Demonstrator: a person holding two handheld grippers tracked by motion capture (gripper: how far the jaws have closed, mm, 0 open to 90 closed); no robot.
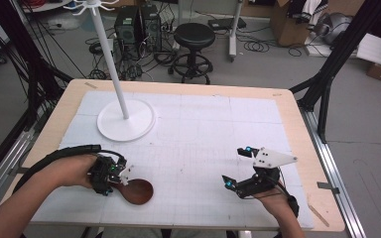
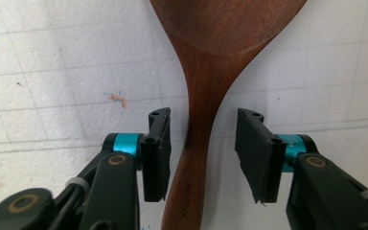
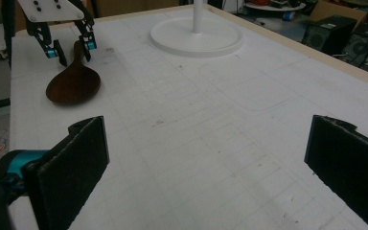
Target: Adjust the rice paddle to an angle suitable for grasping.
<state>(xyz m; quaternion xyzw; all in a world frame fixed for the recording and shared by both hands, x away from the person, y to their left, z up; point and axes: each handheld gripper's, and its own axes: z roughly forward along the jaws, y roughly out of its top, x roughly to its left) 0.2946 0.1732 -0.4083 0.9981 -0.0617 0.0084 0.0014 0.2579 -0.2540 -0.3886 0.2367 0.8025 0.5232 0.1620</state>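
Observation:
A dark wooden spoon [image 1: 136, 191] lies flat on the white mat near the front left, bowl pointing right. My left gripper [image 1: 113, 174] is over its handle. In the left gripper view the spoon's handle [image 2: 195, 143] runs between the two pads [image 2: 156, 153], which stand apart on either side with a gap to each, so this gripper is open. My right gripper [image 1: 239, 168] hovers at the front right with its jaws wide apart and nothing between them. From the right gripper view the spoon [image 3: 74, 84] and the left gripper [image 3: 72, 50] show at the far left.
A white stand with a round base [image 1: 126, 120] and a tall pole stands at the back left of the mat; its base [image 3: 196, 36] also appears in the right gripper view. Beyond the table's far edge are a black stool [image 1: 194, 47], cables and boxes.

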